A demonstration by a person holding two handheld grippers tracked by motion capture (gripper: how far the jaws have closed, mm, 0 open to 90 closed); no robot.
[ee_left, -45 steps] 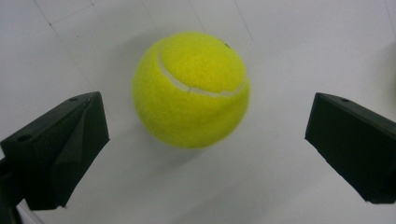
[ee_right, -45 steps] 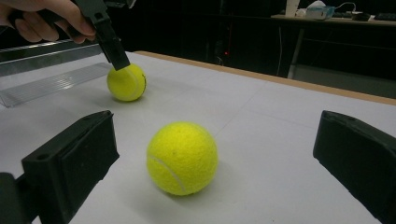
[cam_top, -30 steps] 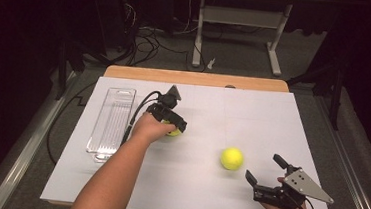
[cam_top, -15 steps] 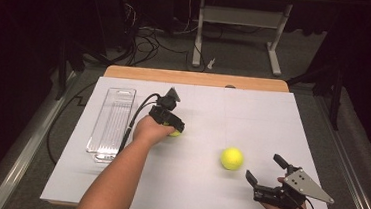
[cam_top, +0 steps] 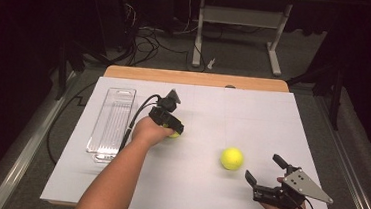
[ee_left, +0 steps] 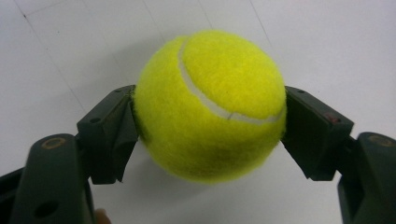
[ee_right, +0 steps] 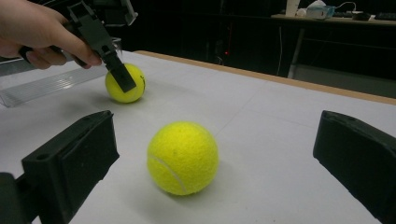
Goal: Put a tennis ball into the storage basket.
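Observation:
A yellow tennis ball (ee_left: 210, 107) sits on the white table sheet, pinched between both pads of my left gripper (ee_left: 210, 128), whose jaws have just been closing on it. In the high view this ball (cam_top: 175, 134) peeks out under the left gripper (cam_top: 171, 130) left of centre. A second tennis ball (cam_top: 232, 158) lies free to the right. My right gripper (cam_top: 265, 169) rests low near the front right edge, open. In the right gripper view the second ball (ee_right: 183, 157) lies just ahead of its wide-apart jaws, touching neither.
A clear plastic tray (cam_top: 111, 124) lies lengthwise along the left side of the white sheet (cam_top: 253, 115). A wooden table edge (cam_top: 195, 78) runs along the back. Cables and a desk frame stand on the dark floor beyond.
The left gripper's jaws have drawn in around the ball beneath the hand. Both hands and the free ball are where they were.

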